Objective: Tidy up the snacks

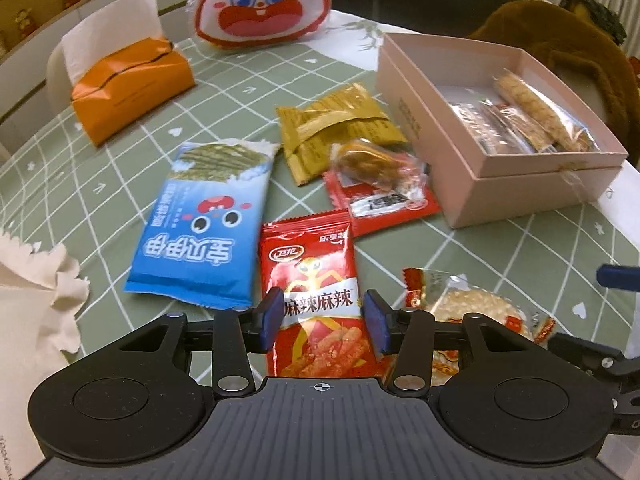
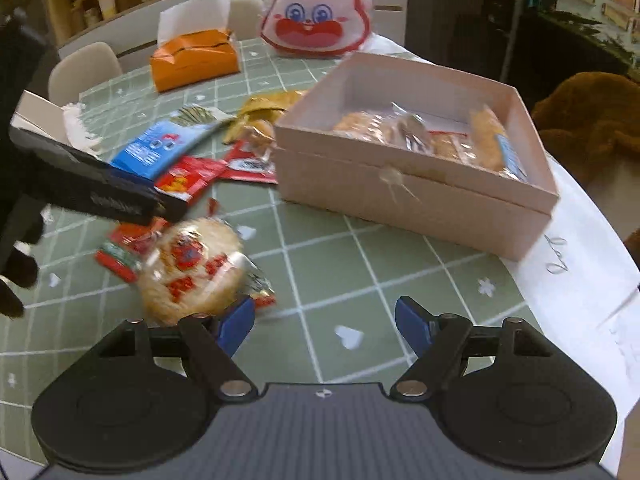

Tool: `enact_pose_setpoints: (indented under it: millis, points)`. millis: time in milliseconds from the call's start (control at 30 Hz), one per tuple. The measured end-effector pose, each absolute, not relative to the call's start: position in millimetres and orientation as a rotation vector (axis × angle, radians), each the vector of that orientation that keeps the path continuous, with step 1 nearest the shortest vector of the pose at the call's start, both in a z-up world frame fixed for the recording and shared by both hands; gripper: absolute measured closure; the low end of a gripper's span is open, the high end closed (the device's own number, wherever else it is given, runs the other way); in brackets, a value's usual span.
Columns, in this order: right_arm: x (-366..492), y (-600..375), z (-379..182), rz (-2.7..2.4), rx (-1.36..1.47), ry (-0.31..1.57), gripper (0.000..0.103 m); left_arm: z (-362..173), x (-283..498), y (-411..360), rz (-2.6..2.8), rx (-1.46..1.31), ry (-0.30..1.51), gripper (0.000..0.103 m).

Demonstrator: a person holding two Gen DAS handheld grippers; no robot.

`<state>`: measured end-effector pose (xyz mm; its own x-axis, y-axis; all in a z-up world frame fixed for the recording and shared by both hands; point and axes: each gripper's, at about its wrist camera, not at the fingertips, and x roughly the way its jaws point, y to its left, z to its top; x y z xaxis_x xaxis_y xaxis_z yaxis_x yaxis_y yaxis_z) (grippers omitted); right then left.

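Both grippers released — left gripper (image 1: 323, 320) straddles red spicy packet (image 1: 312, 292), right gripper (image 2: 325, 322) over tablecloth (image 2: 360, 264).

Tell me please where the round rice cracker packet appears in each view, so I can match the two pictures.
Left wrist view: round rice cracker packet at lower right, just right of the left gripper.
Right wrist view: rice cracker packet at lower left, beside the right gripper.
Shared landmark: pink box.
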<state>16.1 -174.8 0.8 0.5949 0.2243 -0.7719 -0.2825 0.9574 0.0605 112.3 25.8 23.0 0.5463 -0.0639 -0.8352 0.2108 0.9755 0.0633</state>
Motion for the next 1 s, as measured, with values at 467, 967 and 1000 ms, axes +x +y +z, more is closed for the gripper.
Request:
enact_pose_setpoints:
  millis: [467,967,1000]
  points:
    - [12,-180,-10,0.329,-0.002,0.873,0.013,17,114,42,-0.144,0.07,1.011,0.029]
    - [15,-175,7,0.499,-0.051,0.882,0.005,22,106,47,-0.214,0.013,1.02,0.05]
    - [15,-169,11,0.514,-0.075,0.861,0.005,22,105,49,-0.207,0.007,1.025,0.051]
